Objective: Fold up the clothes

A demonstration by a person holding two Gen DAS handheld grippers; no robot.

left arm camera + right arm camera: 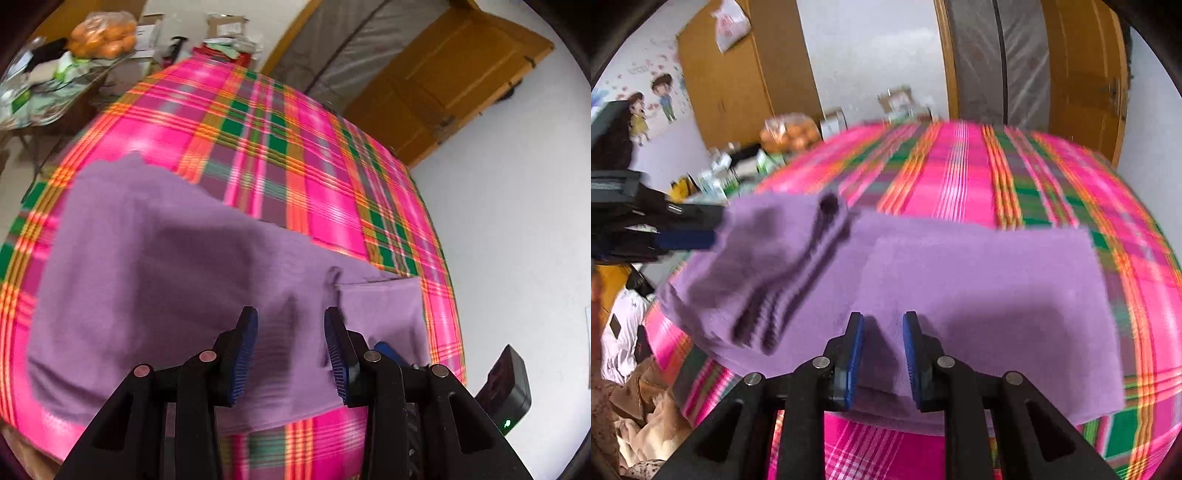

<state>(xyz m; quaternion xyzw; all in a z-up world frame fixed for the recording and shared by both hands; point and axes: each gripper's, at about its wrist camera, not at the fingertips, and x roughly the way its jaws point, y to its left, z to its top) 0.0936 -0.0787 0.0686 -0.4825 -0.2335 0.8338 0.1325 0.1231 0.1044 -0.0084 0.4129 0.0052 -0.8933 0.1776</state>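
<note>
Left hand-held gripper (291, 345): jaws stand moderately wide, nothing pinched. The purple garment (155, 280) lies under and ahead of it, spread over the pink plaid bedspread (258, 129). In the left wrist view the cloth runs from a ragged far-left end to a squared, doubled-over end (384, 306) at the near right, just right of the right finger. So the long axis goes far-left to near-right, diagonal to this gripper's pointing line.

In the right wrist view the left hand-held gripper (701, 229) sits at the garment's left end, at or just over its edge; blur hides whether it touches.

Right hand-held gripper (882, 354): jaws narrow but apart, cloth visible in the gap; pads do not look pressed on it, so I read it as not gripping. It sits over the near long edge of the garment (979, 288), roughly mid-length. Wrinkled bunched part (783, 288) to its left, flat folded panel to its right.

Judgement: the long axis runs left-right across the right hand-held gripper, so the next fold likely brings one end over the other. Each gripper is nearer its own end; the left is already at the bunched one.

Risk: bunched section drags unevenly.
</note>
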